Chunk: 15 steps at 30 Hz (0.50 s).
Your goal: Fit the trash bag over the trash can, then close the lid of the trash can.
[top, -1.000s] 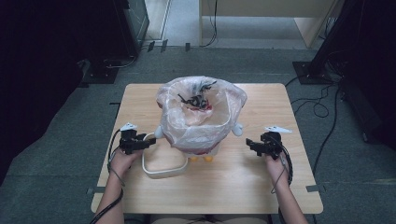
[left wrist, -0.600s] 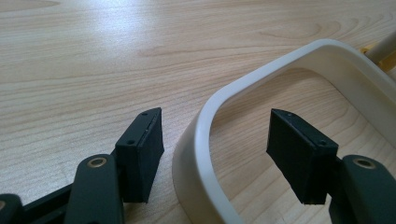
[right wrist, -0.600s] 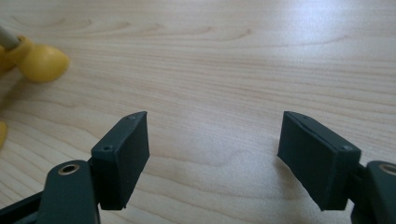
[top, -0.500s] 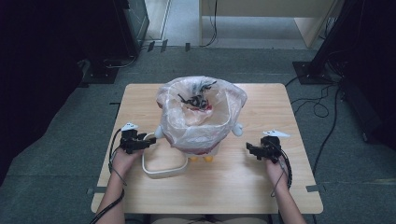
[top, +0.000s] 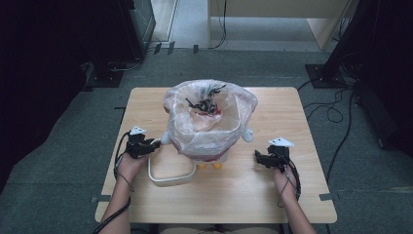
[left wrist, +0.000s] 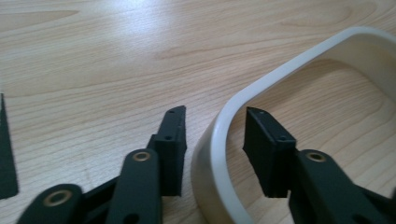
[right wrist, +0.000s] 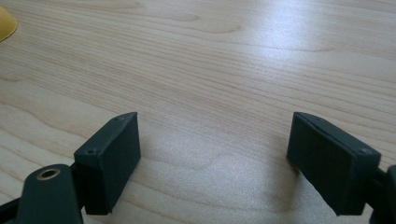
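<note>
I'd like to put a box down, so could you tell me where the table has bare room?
The table is bare along its near edge between the forearms, in the right strip around the right tongs, and at the far left corner. The middle is crowded: the bagged bin, and the white ring that the left tongs straddle.

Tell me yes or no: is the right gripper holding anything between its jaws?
No: in the right gripper view, the right gripper has its jaws spread wide over bare wooden table, nothing between them.
</note>
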Available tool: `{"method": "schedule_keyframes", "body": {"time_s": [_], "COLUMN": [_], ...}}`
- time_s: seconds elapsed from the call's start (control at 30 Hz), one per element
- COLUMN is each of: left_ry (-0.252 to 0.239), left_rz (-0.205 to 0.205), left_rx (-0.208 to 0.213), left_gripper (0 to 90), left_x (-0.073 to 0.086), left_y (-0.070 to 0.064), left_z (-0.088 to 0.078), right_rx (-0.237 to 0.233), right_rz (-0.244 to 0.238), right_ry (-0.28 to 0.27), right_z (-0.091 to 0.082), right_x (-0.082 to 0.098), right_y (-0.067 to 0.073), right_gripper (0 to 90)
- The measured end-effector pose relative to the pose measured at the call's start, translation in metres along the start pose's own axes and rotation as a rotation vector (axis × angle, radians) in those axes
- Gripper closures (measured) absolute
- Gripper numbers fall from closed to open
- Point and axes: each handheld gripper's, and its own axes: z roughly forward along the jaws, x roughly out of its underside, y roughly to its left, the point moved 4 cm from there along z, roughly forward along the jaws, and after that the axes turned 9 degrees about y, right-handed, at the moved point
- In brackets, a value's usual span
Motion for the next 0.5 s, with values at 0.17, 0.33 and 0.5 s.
{"method": "schedule_keyframes", "body": {"time_s": [0.17, 0.33, 0.5], "left_ry": [0.005, 0.022, 0.02], "left_rz": [-0.037, 0.001, 0.002], "left_rx": [0.034, 0.001, 0.04], "left_gripper": [75.1, 77.0, 78.0], "left_x": [0.0024, 0.003, 0.0047], "left_y": [0.0027, 0.0007, 0.0015], "left_z": [-0.002, -0.0036, -0.0042], "right_rx": [-0.002, 0.001, 0.003], "right_rz": [0.0, 0.001, 0.002], "right_ry": [0.0, 0.001, 0.001], "right_z": [0.0001, -0.0004, -0.0002], "right_x": [-0.0001, 0.0005, 0.0004], "right_y": [-0.0001, 0.0002, 0.0003], "right_gripper": [16.6, 16.6, 16.4]}}
